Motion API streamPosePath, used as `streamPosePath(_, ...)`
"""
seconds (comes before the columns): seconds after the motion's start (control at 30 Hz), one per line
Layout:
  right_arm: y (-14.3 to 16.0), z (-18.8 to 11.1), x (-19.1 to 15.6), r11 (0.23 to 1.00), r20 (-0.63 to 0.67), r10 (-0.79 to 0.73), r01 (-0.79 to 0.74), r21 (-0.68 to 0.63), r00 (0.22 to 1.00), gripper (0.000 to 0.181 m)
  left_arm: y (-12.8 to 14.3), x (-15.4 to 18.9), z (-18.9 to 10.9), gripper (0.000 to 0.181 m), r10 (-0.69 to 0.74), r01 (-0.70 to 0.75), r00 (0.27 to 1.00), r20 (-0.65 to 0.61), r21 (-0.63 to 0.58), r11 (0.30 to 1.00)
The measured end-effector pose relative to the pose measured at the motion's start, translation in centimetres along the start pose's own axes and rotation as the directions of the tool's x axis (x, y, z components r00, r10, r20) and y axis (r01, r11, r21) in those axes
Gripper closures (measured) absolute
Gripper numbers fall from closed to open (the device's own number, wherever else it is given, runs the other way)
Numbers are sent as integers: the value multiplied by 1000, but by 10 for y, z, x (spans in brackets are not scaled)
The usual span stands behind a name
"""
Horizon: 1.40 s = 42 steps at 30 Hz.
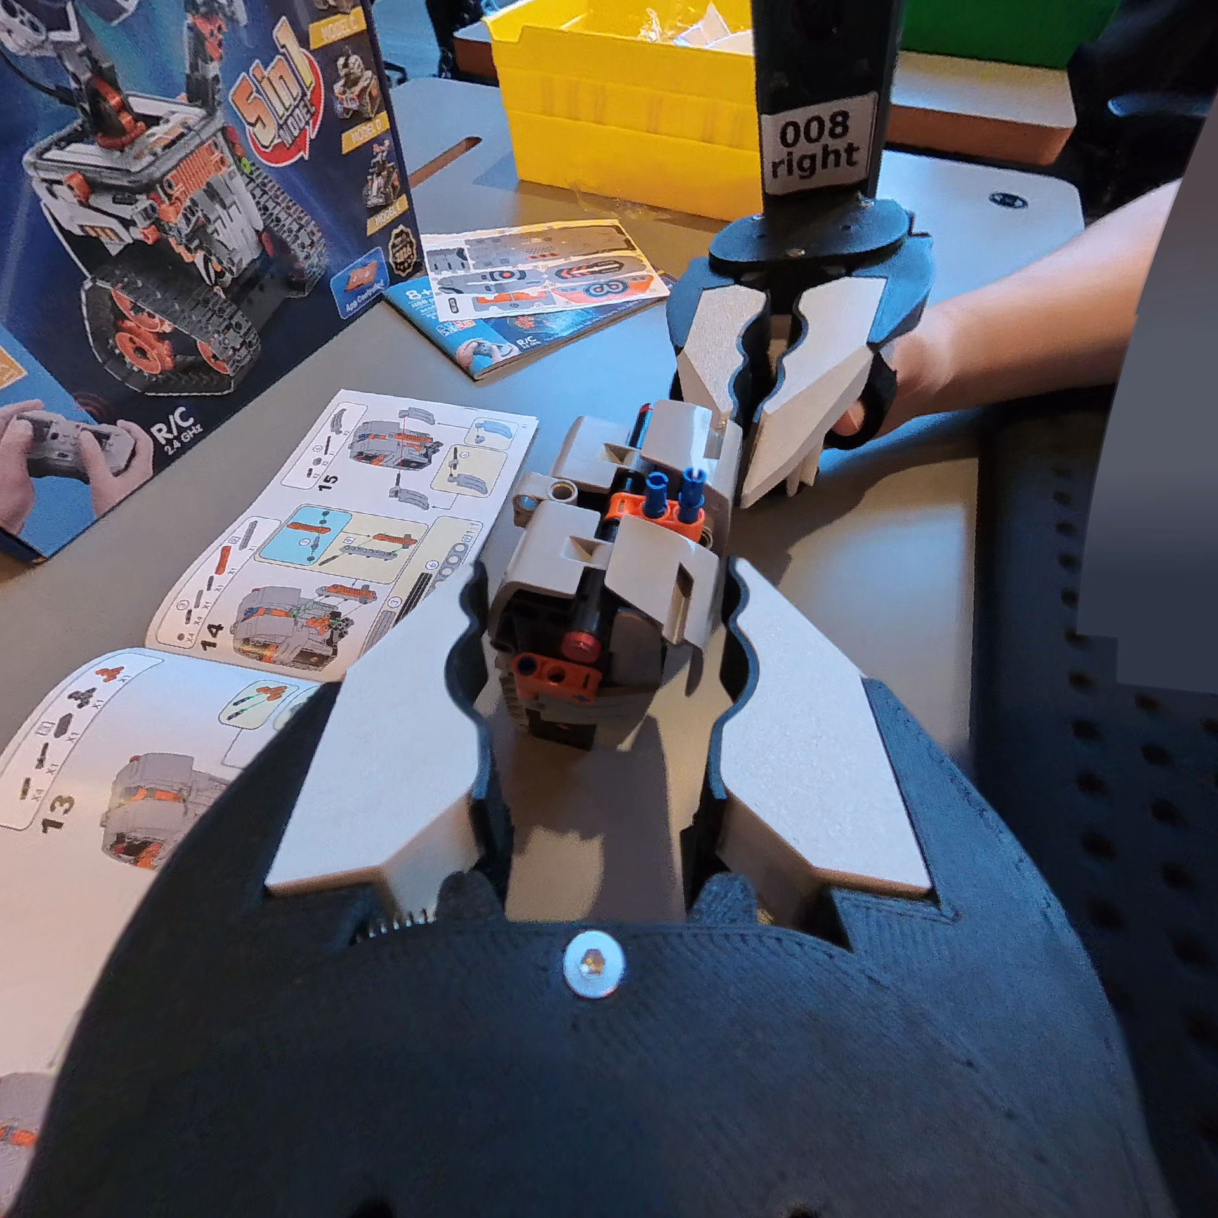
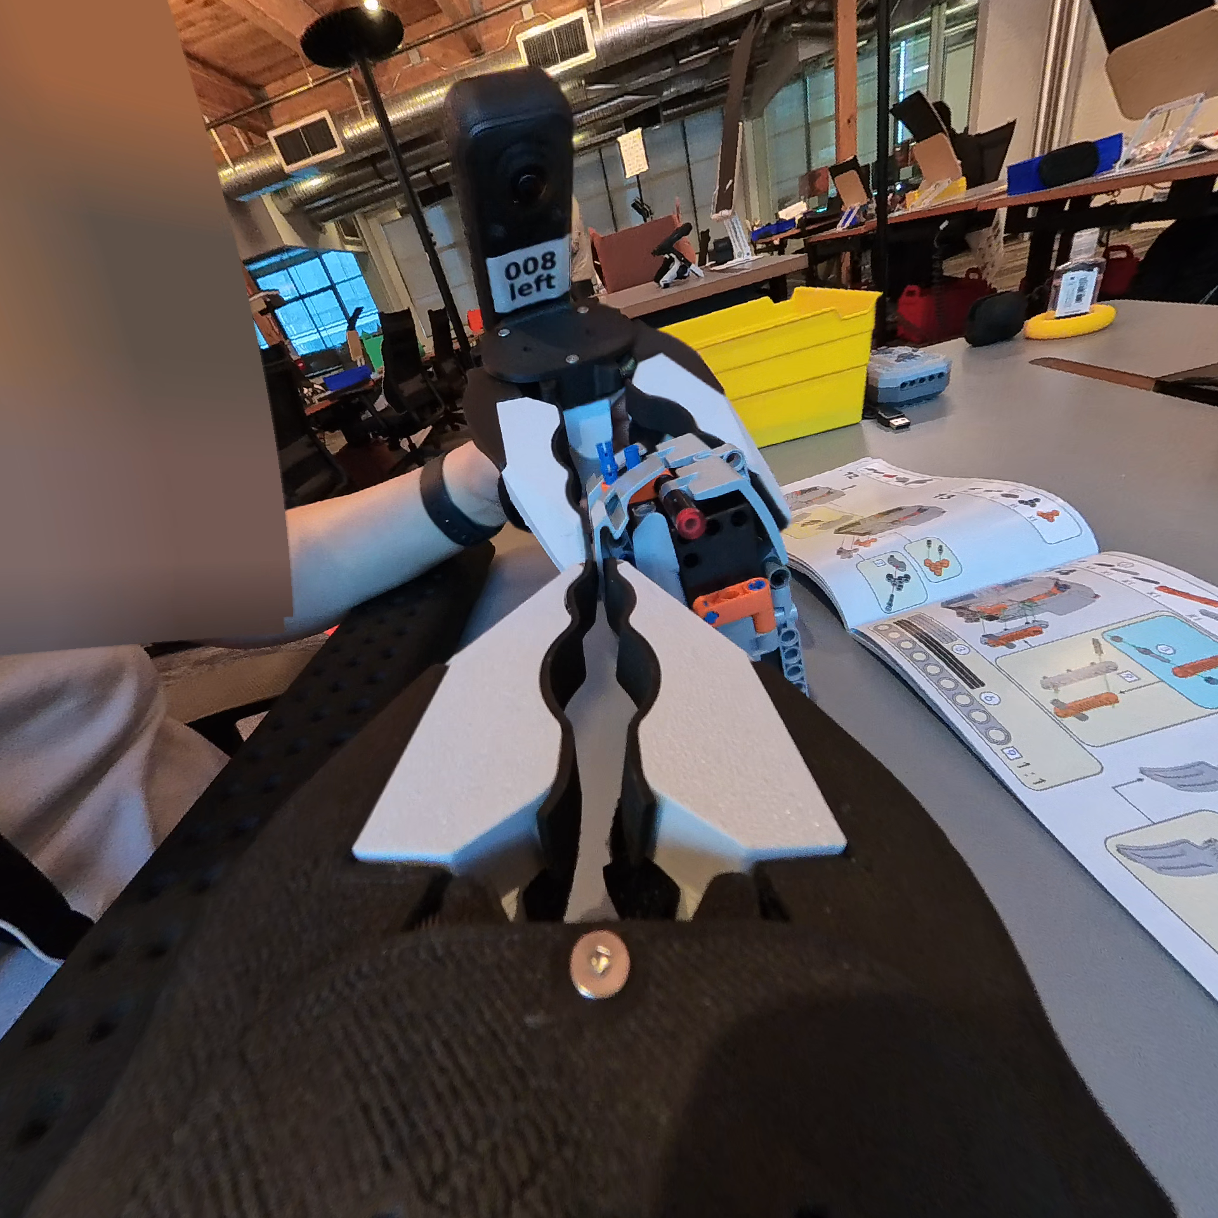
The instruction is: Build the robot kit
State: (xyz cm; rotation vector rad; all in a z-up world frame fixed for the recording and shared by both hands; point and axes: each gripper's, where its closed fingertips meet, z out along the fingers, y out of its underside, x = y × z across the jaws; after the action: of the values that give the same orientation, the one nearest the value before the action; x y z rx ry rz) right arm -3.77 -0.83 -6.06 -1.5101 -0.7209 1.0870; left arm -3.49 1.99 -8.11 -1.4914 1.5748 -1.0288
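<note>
A partly built brick model [image 1: 613, 560] in grey, black and orange, with two blue pins on top, sits between the fingers of my left gripper [image 1: 603, 580], which is shut on its sides. In the right wrist view the model [image 2: 698, 527] shows in the left gripper [image 2: 659, 527] just above the grey table [image 2: 988, 956]. My right gripper [image 2: 601, 570] is shut, its tips touching the model's grey side panel. It also shows in the left wrist view [image 1: 738, 455], at the model's far right corner. Whether it pinches a part is hidden.
An open instruction booklet [image 1: 343, 527] lies left of the model and shows in the right wrist view [image 2: 988, 659]. The toy's box [image 1: 165, 231] stands far left, a sticker sheet [image 1: 534, 270] and a yellow bin [image 1: 626, 118] behind. A black perforated mat [image 1: 1087, 725] lies right. A person's arm [image 1: 1021, 316] reaches in. Only a small space, under 4 cm, lies between the two pairs of fingers.
</note>
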Motion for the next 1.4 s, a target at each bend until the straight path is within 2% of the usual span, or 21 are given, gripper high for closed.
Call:
streamPosePath(0.27, -3, -1, 2, 1000, 0, 12, -12, 6, 1000, 181, -10, -2, -24, 94, 40, -27, 993, -112, 111, 993)
streamPosePath(0.4, -3, 0, 2, 999, 3, 49, -49, 13, 999, 181, -9, 1, -22, 99, 58, -32, 983, -176, 150, 988)
streamPosePath(0.47, -3, 0, 2, 998, 4, 58, -58, 12, 998, 181, -1, 1, -20, 101, 47, -21, 978, -201, 130, 991)
streamPosePath(0.53, -3, 0, 2, 997, 0, 72, -72, 13, 997, 181, 13, -5, -19, 101, 41, -27, 982, -182, 78, 997)
streamPosePath(0.6, -3, 0, 2, 997, -5, 82, -81, 11, 997, 181, 15, -6, -17, 106, 37, -28, 988, -151, 64, 998)
streamPosePath(0.7, -3, 1, 1, 991, 5, 134, -134, 6, 991, 181, 9, 1, -19, 110, 53, -35, 986, -158, 120, 992)
streamPosePath(0.8, -4, 2, 2, 981, 6, 196, -196, 10, 981, 181, 4, 2, -18, 104, 2, 26, 983, -184, 150, 988)
streamPosePath(1.03, -4, 4, 1, 982, -49, 187, -186, 18, 981, 181, 2, 3, -17, 103, 12, 12, 989, -150, 159, 987)
streamPosePath(1.27, -6, 4, 0, 981, -145, 187, -176, 86, 972, 181, 3, 3, -12, 103, 50, -40, 996, -75, 129, 991)
streamPosePath(1.4, -6, 1, 0, 958, -190, 269, -242, 155, 944, 181, 2, 4, -10, 103, 35, -27, 998, -57, 127, 991)
